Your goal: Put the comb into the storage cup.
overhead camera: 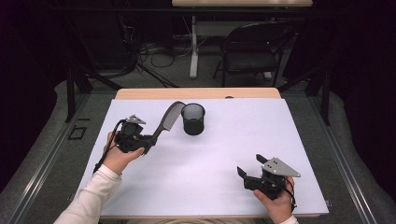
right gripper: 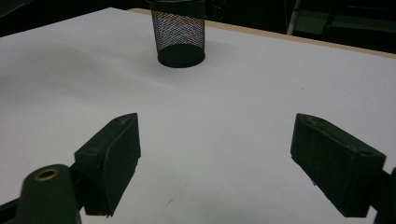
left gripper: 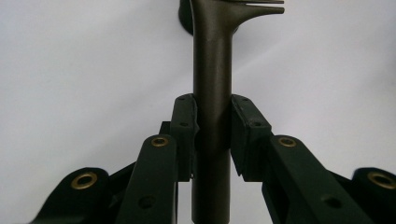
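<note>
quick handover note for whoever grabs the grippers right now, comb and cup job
Left gripper: shut on the comb handle, comb lifted off the table, teeth end beside the mesh cup's rim.
Right gripper: open, holding nothing, near the table's front right.
Mesh cup: upright at the back centre; nothing seen inside.
Done: comb picked up and brought to the cup.
Left, probably: lower the comb into the cup and release.
</note>
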A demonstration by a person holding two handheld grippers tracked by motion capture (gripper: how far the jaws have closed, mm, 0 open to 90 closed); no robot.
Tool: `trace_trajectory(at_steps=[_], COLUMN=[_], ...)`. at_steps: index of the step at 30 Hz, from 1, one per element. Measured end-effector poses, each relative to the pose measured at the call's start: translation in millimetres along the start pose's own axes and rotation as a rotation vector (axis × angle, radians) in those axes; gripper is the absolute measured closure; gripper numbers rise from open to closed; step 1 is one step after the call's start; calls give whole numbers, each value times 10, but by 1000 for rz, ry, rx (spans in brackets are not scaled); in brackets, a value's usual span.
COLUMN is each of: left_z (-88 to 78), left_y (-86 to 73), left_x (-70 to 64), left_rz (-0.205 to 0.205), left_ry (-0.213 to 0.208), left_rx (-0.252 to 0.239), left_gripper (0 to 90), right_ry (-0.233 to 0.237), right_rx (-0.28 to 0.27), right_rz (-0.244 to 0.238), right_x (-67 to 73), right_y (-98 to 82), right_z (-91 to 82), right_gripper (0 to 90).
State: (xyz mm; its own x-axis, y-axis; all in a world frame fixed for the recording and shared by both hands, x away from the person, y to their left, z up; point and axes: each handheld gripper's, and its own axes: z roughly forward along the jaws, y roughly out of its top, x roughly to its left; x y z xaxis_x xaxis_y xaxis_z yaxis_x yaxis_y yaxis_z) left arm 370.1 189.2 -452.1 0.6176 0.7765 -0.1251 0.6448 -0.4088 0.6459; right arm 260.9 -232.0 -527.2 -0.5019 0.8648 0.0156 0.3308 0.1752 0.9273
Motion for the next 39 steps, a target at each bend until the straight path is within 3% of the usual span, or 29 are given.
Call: trace_trajectory(at_steps=[9, 28, 39], left_z=[16, -9, -18], left_y=[39, 53, -1], left_x=[-160, -439, -591], left_rz=[10, 18, 49], left_ry=[-25, -52, -18], left_rx=[-43, -218, -301], left_gripper=[727, 727, 727], right_ry=[1, 0, 0], right_rx=[-1, 0, 0], right_rz=[0, 1, 1], right_x=[-4, -4, -5], right_y=[1, 0, -1], right_z=[-7, -8, -8], right_gripper=[160, 160, 160])
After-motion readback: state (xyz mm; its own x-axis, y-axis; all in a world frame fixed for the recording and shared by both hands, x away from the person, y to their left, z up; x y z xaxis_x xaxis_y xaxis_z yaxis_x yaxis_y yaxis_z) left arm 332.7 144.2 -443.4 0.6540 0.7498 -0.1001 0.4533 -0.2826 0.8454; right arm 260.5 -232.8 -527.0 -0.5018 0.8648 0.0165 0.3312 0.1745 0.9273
